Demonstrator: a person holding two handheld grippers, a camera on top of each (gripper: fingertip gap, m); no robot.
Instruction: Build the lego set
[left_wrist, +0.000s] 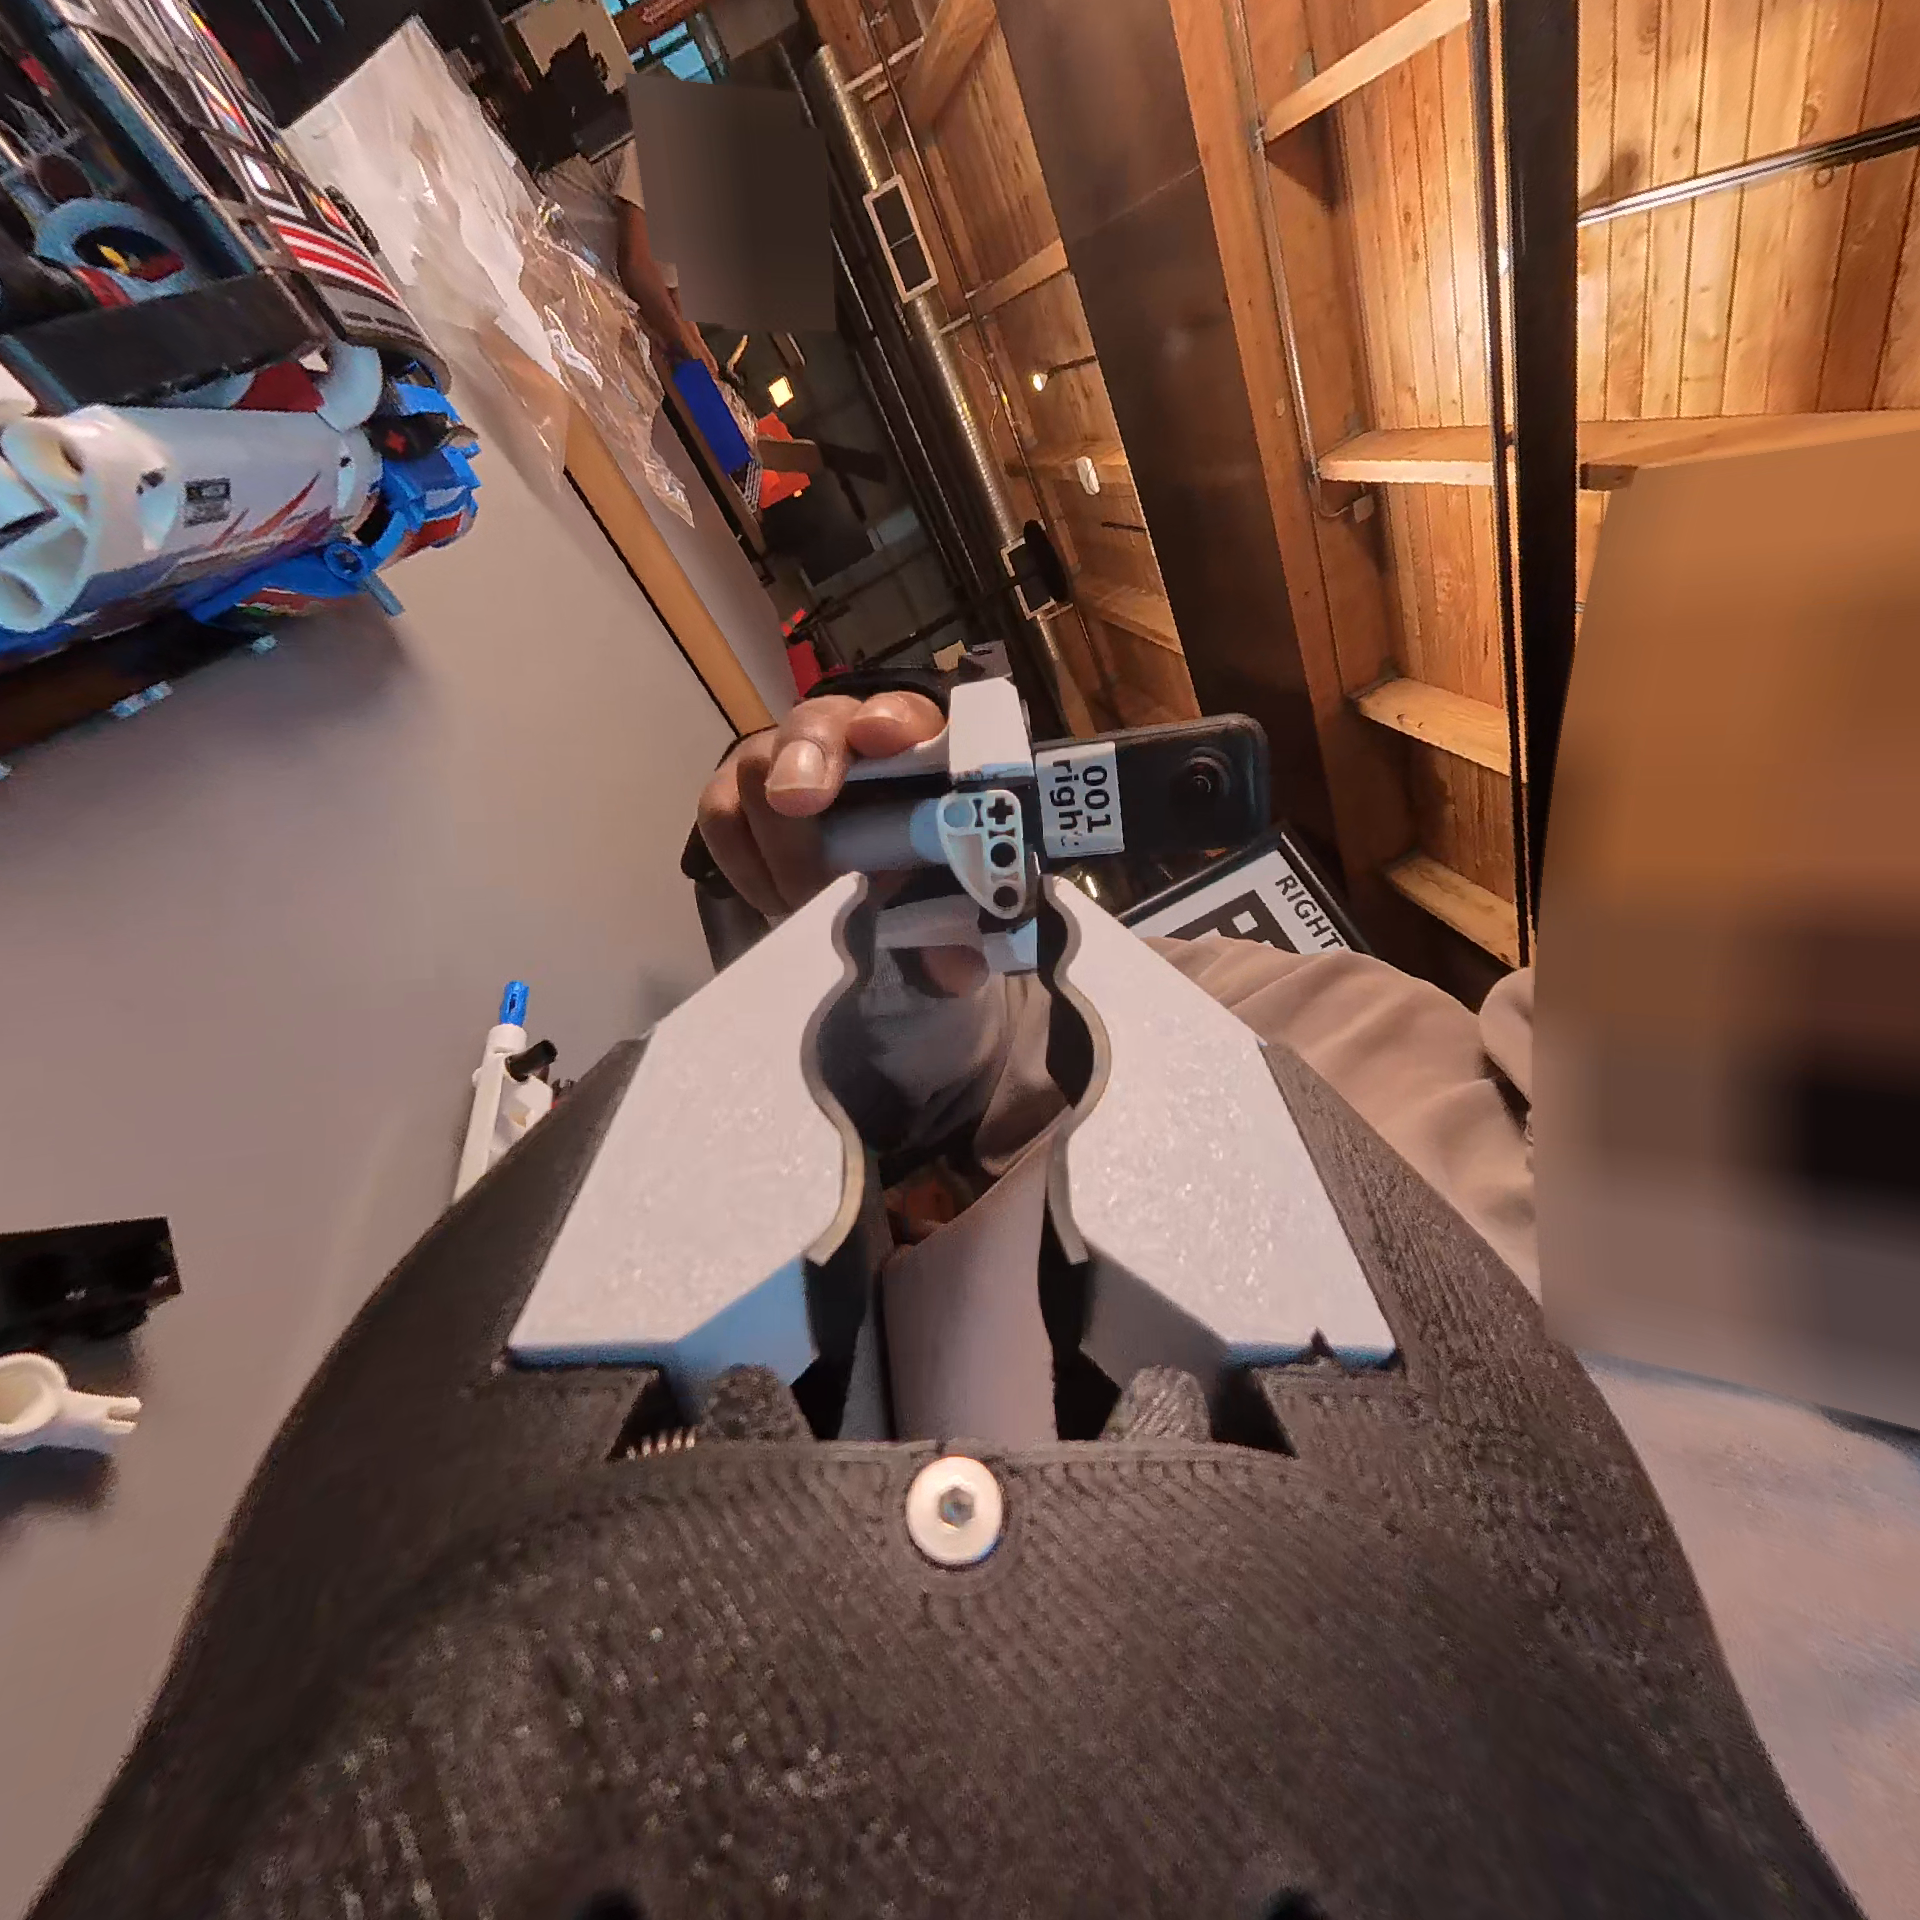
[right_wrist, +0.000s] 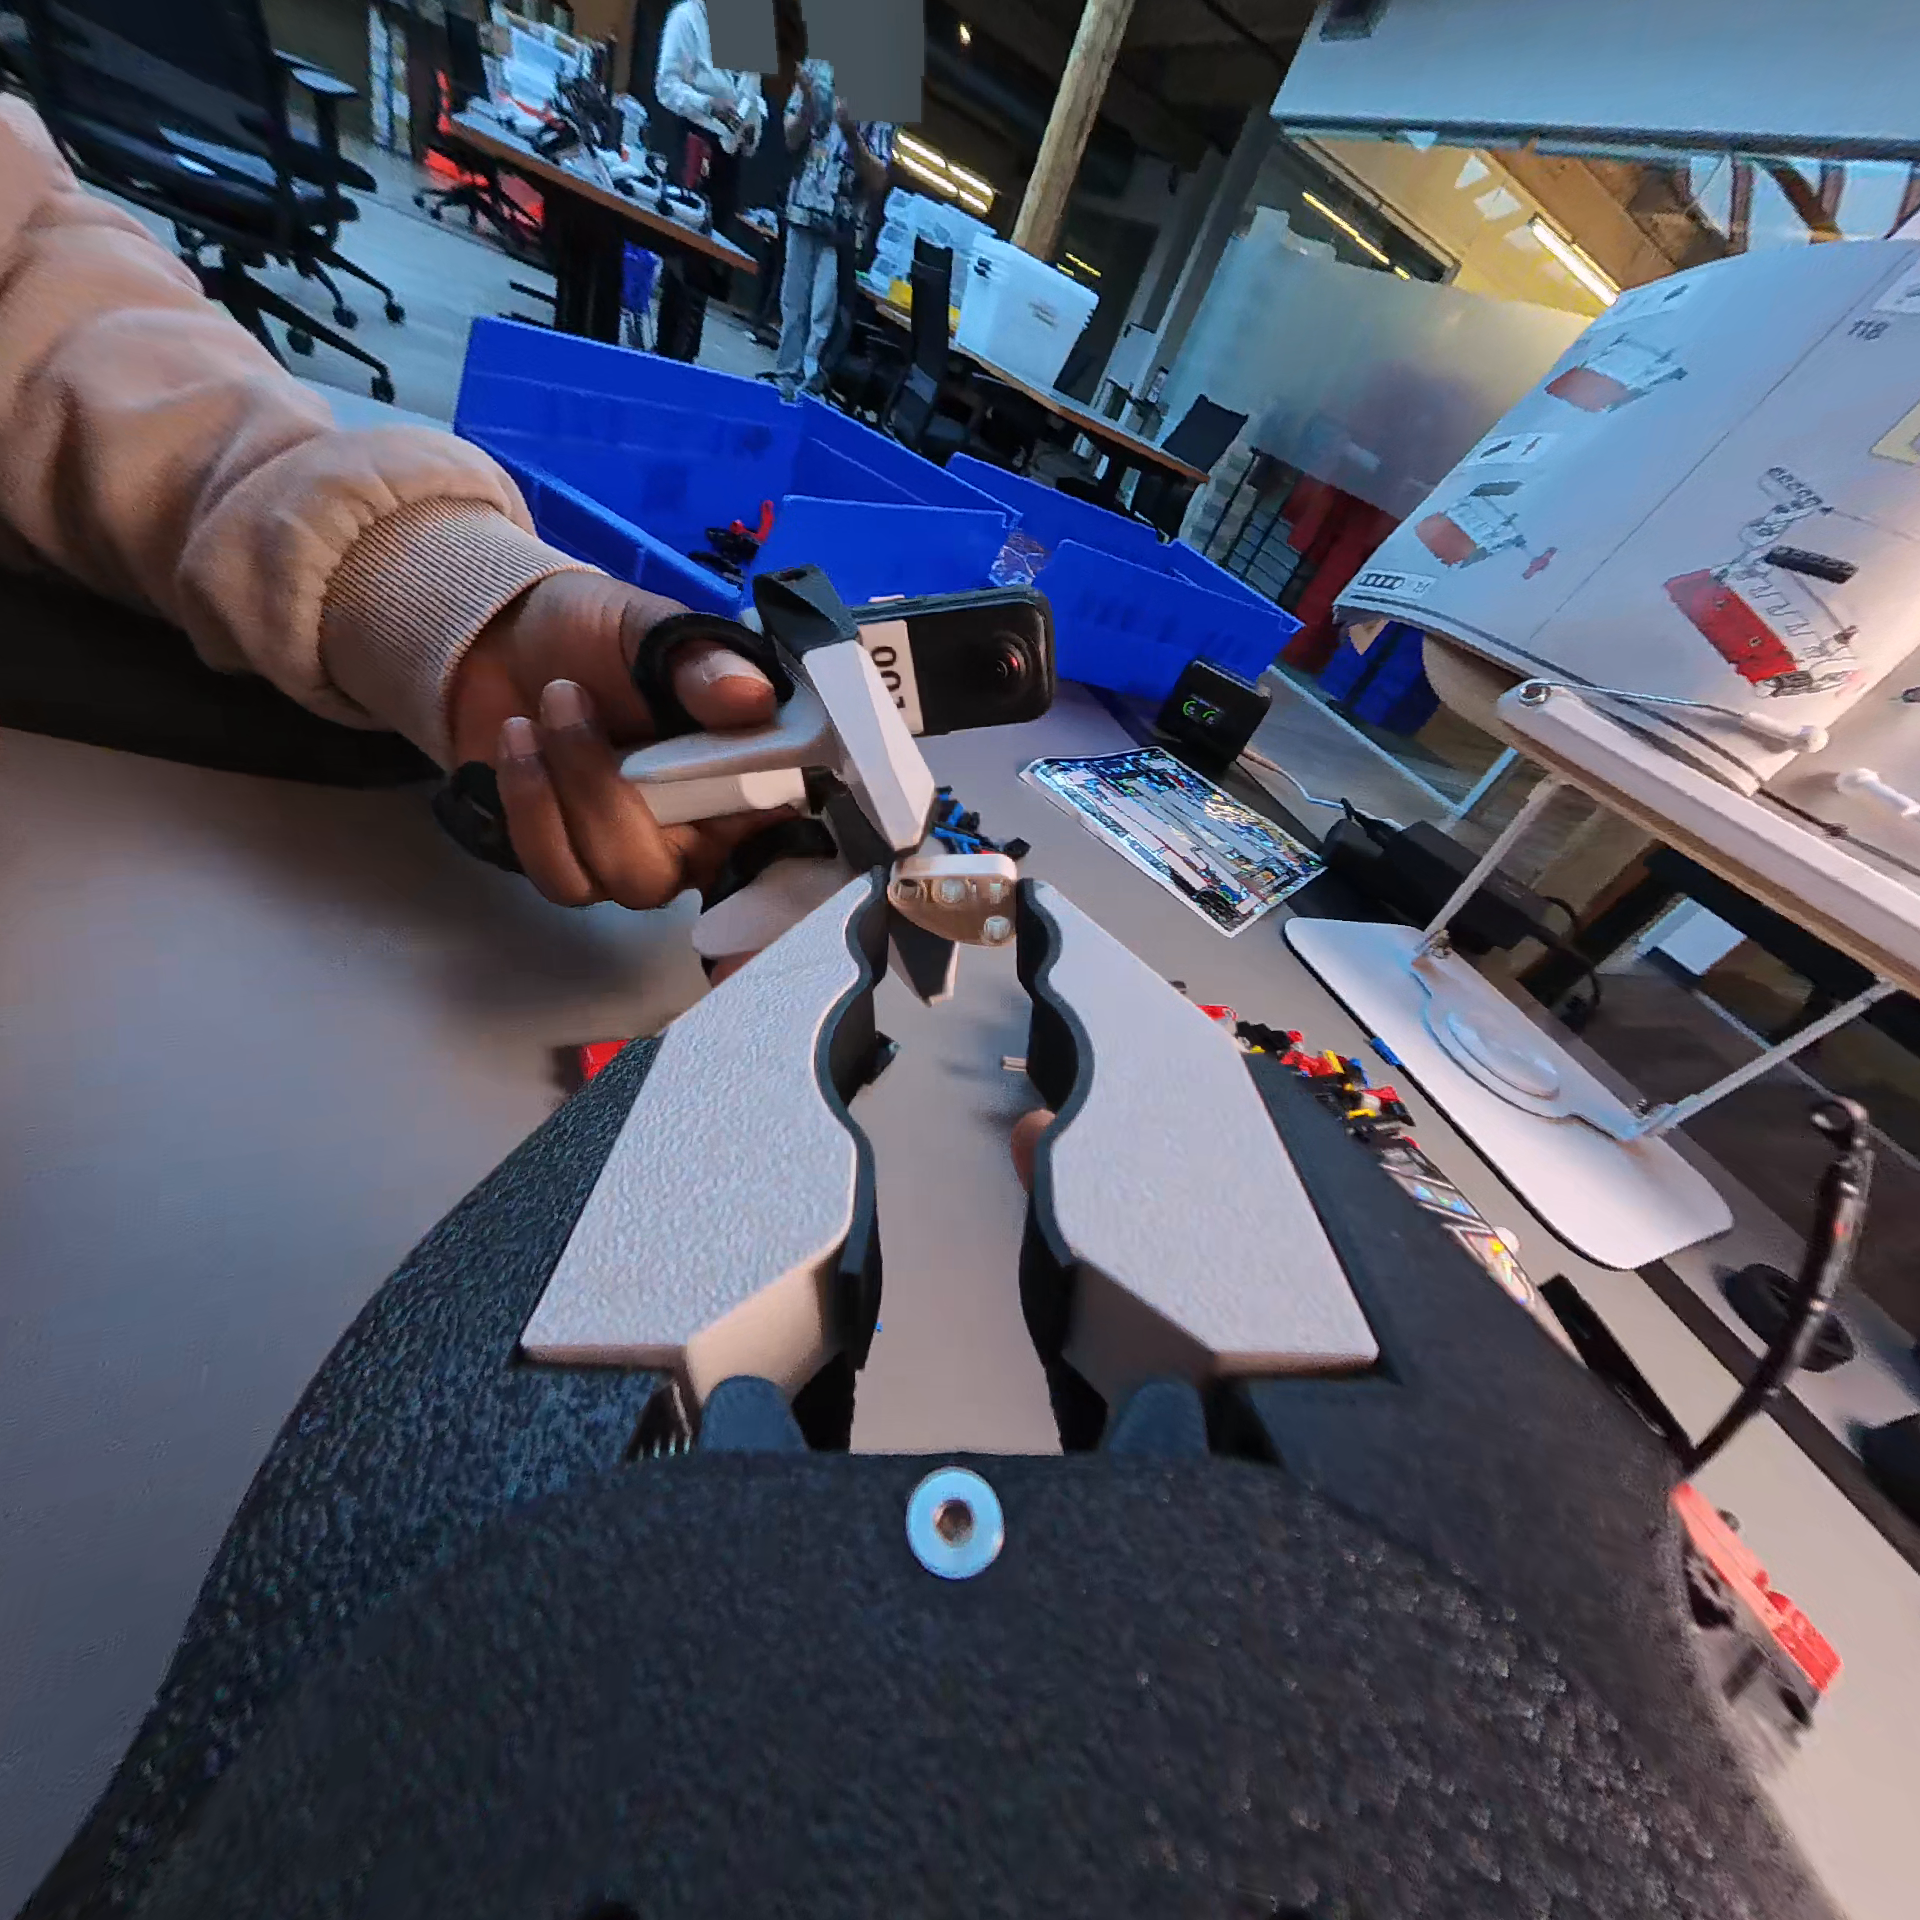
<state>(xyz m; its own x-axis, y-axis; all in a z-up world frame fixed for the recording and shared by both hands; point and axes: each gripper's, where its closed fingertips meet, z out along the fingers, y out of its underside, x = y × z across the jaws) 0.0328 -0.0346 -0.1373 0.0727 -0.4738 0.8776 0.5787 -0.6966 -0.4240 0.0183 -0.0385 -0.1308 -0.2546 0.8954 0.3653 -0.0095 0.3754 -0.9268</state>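
White lego piece (left_wrist: 987, 850) sits mid-air at my left gripper (left_wrist: 954, 914) tips, pinched by my right gripper (left_wrist: 982, 862). Left is released. I'd square left's fingers on it and clamp before right lets go.

A shared workshop or maker lab: long grey worktables (right_wrist: 260, 987) with blue parts bins (right_wrist: 727, 468), loose bricks (right_wrist: 1340, 1081) and an open instruction booklet (right_wrist: 1662, 468) on a stand, office chairs (right_wrist: 239, 156), people at benches behind, and timber-clad walls (left_wrist: 1714, 260) with exposed ducting (left_wrist: 935, 364).
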